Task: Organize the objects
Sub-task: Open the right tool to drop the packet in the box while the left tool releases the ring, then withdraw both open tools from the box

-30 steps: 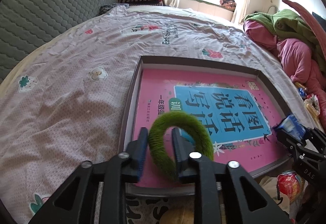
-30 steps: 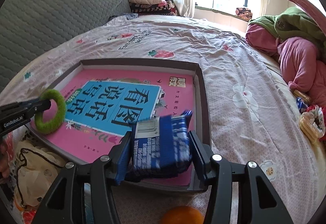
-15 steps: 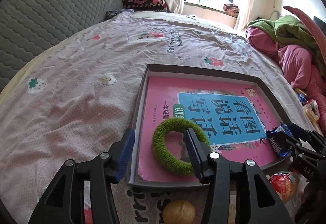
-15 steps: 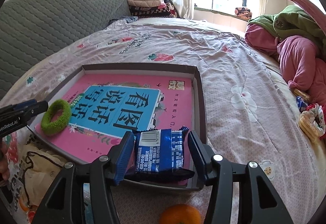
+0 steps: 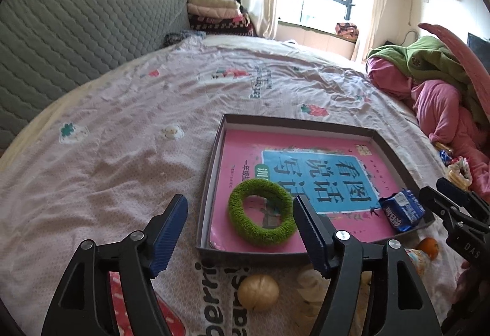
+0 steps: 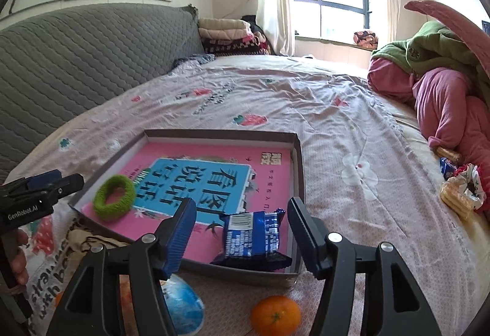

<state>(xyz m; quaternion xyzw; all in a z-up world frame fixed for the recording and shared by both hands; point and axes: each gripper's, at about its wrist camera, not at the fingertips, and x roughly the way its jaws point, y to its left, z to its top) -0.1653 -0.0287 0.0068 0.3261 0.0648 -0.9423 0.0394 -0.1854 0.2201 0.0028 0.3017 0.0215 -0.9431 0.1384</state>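
In the left wrist view, the left gripper has its fingers spread wide and holds nothing. The green hair ring lies flat on the pink book inside the dark tray. It is at about 1 o'clock from the gripper, just inside the right finger. The blue snack pack lies in the tray corner at 3 o'clock from the ring. A walnut sits on the bed below the tray, at 6 o'clock.

In the right wrist view, the right gripper is also spread wide and holds nothing. The blue snack pack lies in the tray, between the two fingers, touching neither. The green hair ring is at 9 o'clock, near the left gripper. An orange sits on the bed at 6 o'clock.
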